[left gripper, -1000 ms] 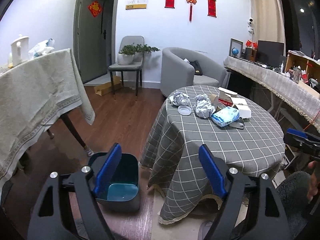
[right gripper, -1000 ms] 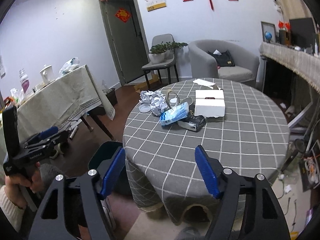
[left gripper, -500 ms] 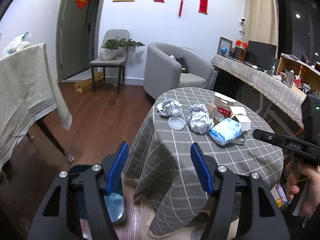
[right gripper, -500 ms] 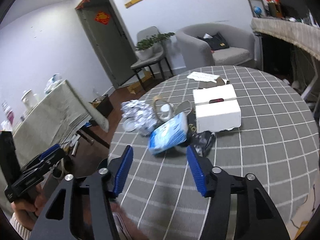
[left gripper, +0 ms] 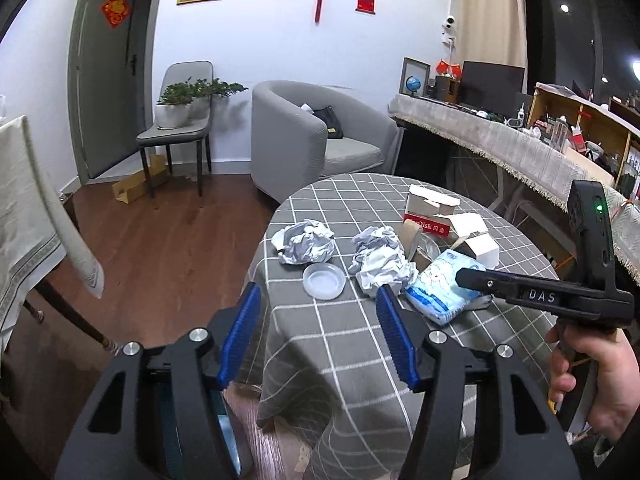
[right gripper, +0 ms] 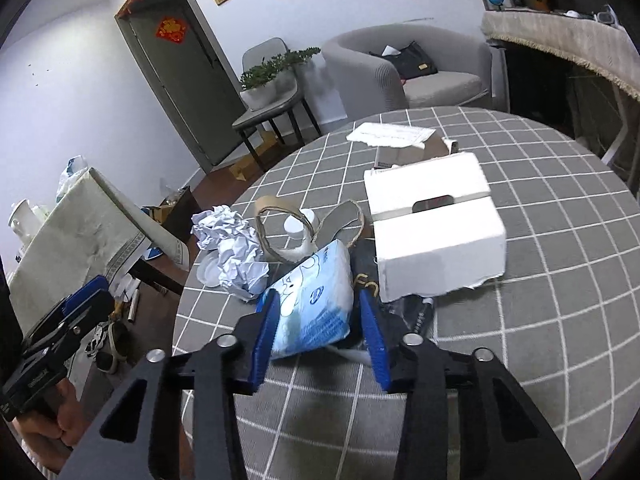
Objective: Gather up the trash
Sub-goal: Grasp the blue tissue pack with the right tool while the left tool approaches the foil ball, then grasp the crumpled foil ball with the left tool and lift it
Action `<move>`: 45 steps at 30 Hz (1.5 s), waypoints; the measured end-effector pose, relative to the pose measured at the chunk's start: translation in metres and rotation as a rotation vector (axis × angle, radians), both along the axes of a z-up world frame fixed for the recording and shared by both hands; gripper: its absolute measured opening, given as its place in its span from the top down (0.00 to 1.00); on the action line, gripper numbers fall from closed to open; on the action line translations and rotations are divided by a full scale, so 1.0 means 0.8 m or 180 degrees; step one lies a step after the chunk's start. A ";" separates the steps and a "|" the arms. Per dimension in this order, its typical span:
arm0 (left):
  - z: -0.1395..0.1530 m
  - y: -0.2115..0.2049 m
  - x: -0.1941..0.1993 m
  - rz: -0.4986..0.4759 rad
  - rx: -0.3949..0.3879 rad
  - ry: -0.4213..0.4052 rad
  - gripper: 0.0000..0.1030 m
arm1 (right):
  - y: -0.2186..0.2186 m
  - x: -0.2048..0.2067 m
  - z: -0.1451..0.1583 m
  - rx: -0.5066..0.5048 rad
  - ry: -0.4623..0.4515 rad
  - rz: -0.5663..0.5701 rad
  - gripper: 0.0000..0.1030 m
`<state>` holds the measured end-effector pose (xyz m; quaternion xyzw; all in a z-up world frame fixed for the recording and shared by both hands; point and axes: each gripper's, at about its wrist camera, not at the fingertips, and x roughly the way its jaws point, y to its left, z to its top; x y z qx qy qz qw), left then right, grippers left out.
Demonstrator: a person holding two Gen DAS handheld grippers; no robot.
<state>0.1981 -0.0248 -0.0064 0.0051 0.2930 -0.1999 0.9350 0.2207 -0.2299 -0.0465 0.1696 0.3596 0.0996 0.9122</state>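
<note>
The right gripper (right gripper: 320,328) jaws have just been closing around the blue tissue pack (right gripper: 312,304), lower centre, not yet pressing; the left gripper (left gripper: 316,334) jaws, also closing, are standing open and empty over the desk (left gripper: 348,360) edge.

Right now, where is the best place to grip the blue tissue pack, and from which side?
Grip the blue tissue pack across its near end, coming from the table's front edge: that end points between the right gripper fingers, which have been closing around it.

Round bench (right gripper: 560,280) wearing grey checked cloth, carrying crumpled paper balls (left gripper: 306,241), clear lid (left gripper: 324,281), blue tissue pack (right gripper: 316,304), white boxes (right gripper: 436,236), cardboard tape ring (right gripper: 280,232)
</note>
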 end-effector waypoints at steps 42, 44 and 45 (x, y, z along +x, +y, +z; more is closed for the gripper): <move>-0.053 -0.082 0.078 -0.0377 -0.0092 0.0423 0.52 | -0.015 -0.017 0.047 0.0266 -0.0895 -0.0049 0.89; -0.049 -0.076 0.074 -0.0373 -0.0125 0.0389 0.52 | -0.012 -0.019 0.054 0.0305 -0.0966 -0.0061 0.89; -0.045 -0.071 0.073 -0.0387 -0.0169 0.0373 0.52 | -0.011 -0.020 0.057 0.0309 -0.0992 -0.0069 0.89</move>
